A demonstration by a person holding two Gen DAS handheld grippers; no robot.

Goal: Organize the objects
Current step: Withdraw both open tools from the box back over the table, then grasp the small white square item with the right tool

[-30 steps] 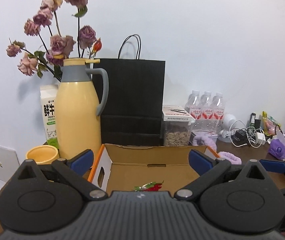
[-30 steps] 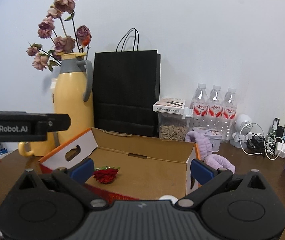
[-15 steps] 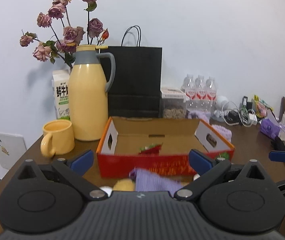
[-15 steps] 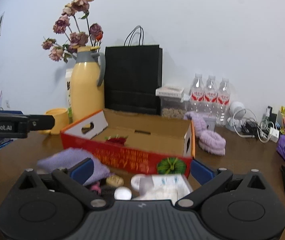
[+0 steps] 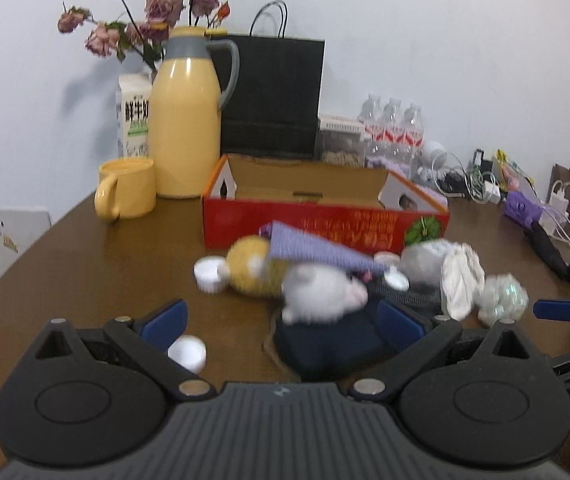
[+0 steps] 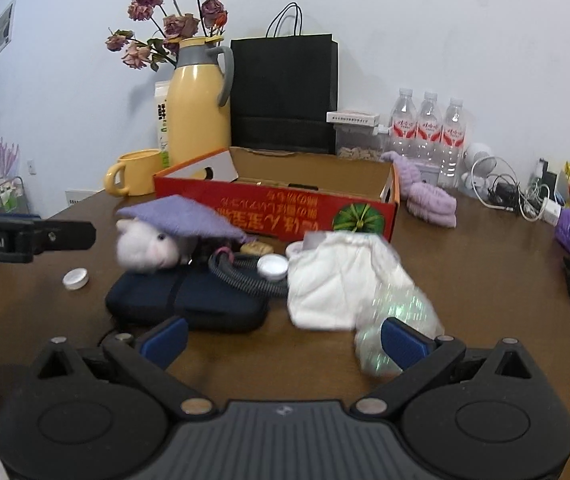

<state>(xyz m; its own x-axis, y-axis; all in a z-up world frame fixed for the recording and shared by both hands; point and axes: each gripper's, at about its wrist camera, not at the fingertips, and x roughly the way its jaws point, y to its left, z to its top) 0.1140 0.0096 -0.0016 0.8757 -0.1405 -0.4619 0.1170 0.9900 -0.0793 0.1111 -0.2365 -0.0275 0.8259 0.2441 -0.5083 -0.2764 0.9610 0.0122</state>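
Both grippers have pulled back from the box (image 6: pixel 277 204); jaws spread, empty. The white plush (image 6: pixel 145 246) looks soft, light: pinch its body.

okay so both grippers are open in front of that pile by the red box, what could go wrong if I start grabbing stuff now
1. The purple knitted cloth lies draped over the white plush toy, so pinching either may drag the other along.
2. The small white bottle cap sits on the black ribbed hose beside the white folded cloth; pulling that cloth could send it rolling.
3. The crinkled clear plastic wrap touches the right gripper finger and could snag.
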